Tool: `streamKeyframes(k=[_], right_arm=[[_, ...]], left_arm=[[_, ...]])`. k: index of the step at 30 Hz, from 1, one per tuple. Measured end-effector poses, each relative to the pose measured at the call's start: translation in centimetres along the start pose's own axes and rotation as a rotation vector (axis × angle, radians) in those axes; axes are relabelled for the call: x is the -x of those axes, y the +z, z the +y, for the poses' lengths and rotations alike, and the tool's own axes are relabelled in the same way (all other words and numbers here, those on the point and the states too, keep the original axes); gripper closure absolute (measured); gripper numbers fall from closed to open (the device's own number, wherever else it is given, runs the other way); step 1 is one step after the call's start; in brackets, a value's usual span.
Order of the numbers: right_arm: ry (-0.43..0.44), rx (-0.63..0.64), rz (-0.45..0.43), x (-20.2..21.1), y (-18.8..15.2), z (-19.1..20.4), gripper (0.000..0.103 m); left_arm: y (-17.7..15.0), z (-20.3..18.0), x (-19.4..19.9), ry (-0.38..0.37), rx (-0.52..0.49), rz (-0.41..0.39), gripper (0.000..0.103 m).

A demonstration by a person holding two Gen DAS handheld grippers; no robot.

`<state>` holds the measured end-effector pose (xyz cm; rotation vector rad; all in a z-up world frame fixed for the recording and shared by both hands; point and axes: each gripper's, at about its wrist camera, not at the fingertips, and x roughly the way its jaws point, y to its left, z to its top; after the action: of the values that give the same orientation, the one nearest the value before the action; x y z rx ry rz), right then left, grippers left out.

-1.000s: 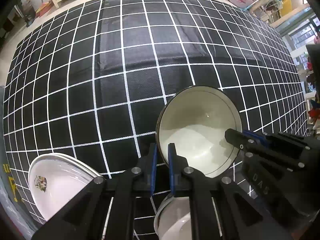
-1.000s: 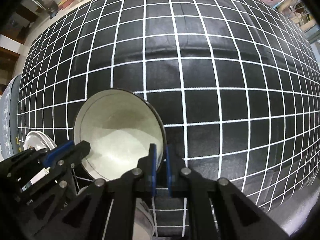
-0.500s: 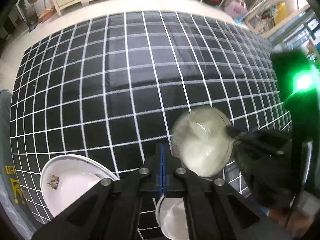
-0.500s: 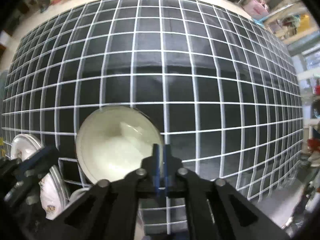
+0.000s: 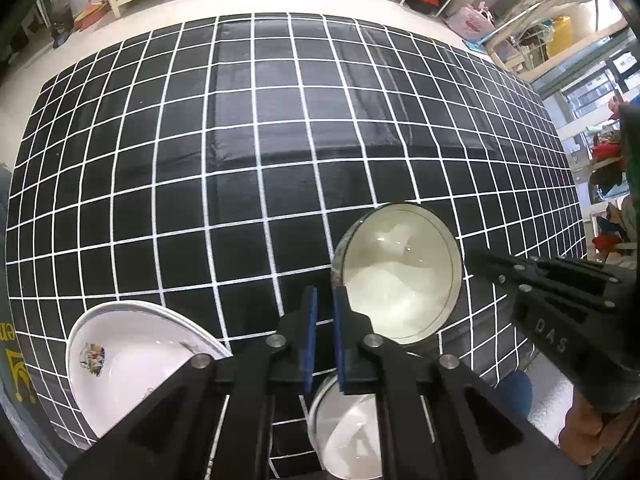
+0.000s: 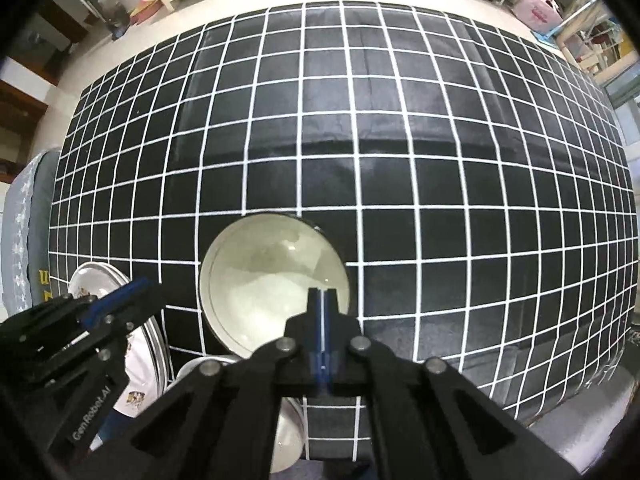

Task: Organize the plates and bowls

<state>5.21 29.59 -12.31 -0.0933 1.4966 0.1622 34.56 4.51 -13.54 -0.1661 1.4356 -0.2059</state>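
Left wrist view: I look steeply down on the black checked tablecloth (image 5: 280,152), its white grid running away from me.
Left gripper (image 5: 322,334): I see its blue pads standing a narrow slit apart with nothing between them; the slit has just widened slightly. Its right pad sits beside the near-left rim of the bowl, and I cannot tell if it touches.
Bowl (image 5: 400,272): pale and round, so no long axis; its mouth faces up toward my cameras, on the near right part of the cloth.
Second bowl (image 5: 348,436): nearer me, also mouth-up, largely hidden under the left gripper's fingers.
Plates (image 5: 132,356): a white stack with a small coloured motif at the near left corner, tilted, well apart from the bowl.
Right gripper (image 6: 321,320): I see its pads pressed fully together, holding nothing, over the bowl's near-right rim in its own view.
Hand (image 5: 584,432): visible at the lower right, under the right gripper's body.
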Motion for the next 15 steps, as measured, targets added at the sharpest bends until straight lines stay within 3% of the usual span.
streamKeyframes(k=[3,11,15], right_arm=[[-0.008,0.003,0.001,0.4,1.0,0.3,0.1],[0.029,-0.027,0.048,-0.5,0.0,-0.1,0.099],[0.033,-0.027,0.062,-1.0,-1.5,-4.0,0.094]], left_arm=[[0.4,-1.0,-0.3,-0.015,-0.012,-0.003,0.086],[1.5,-2.6,-2.1,-0.026,-0.03,0.012,0.085],[1.8,-3.4,-3.7,-0.023,-0.037,0.035,0.085]])
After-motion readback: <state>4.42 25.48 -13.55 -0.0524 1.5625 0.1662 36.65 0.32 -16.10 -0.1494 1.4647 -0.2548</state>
